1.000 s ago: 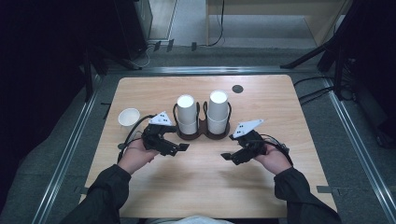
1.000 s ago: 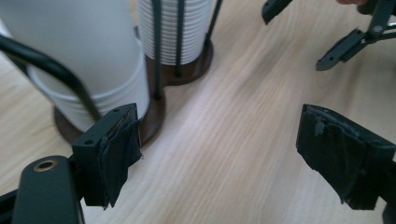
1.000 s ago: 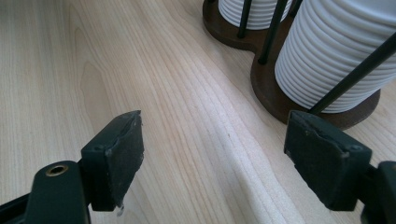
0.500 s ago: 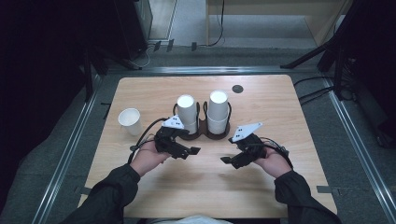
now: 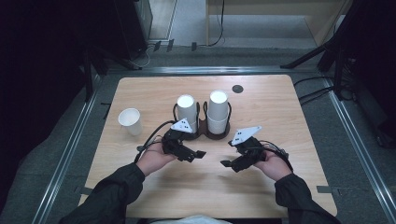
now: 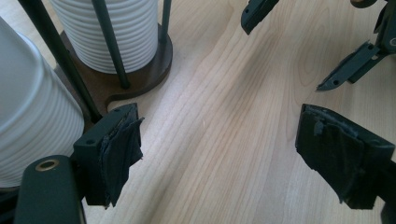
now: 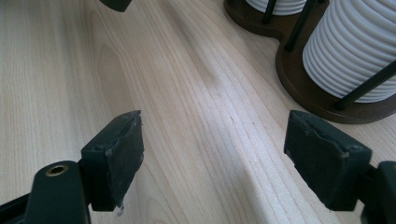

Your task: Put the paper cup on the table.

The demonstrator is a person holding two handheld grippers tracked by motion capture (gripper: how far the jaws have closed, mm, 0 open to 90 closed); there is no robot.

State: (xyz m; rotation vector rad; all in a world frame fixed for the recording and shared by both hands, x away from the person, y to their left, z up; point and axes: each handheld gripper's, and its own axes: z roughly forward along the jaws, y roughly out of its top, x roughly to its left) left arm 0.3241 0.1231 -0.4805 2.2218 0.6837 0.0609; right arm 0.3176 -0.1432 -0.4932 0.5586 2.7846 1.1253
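While both hands hover low over the near half of the tabletop (image 5: 280,107), nothing is held: the left hand-held gripper (image 5: 195,154) has its jaws spread wide over bare wood, and the right hand-held gripper (image 5: 229,161) is likewise wide open and empty. The work seems to be about the paper cups. Two stacks stand in a dark double holder (image 5: 204,133) at about twelve o'clock from the grippers, the left stack (image 5: 186,112) just beyond the left gripper and the right stack (image 5: 218,111) beside it. A single cup (image 5: 130,121) stands upright on its own at roughly ten o'clock, well apart from the holder.

Judging by its place, the left gripper is likeliest to go for the left stack (its own view puts that ribbed white wall right beside one pad (image 6: 119,151)). To do this well, I would bring the jaws level with the top cup's rim, above the thin black posts (image 6: 108,42) of the holder, so neither pad catches a rod. Close gently, since thin paper will buckle, then lift straight up so only one cup peels off. The right gripper could steady the base if the holder tries to rise.
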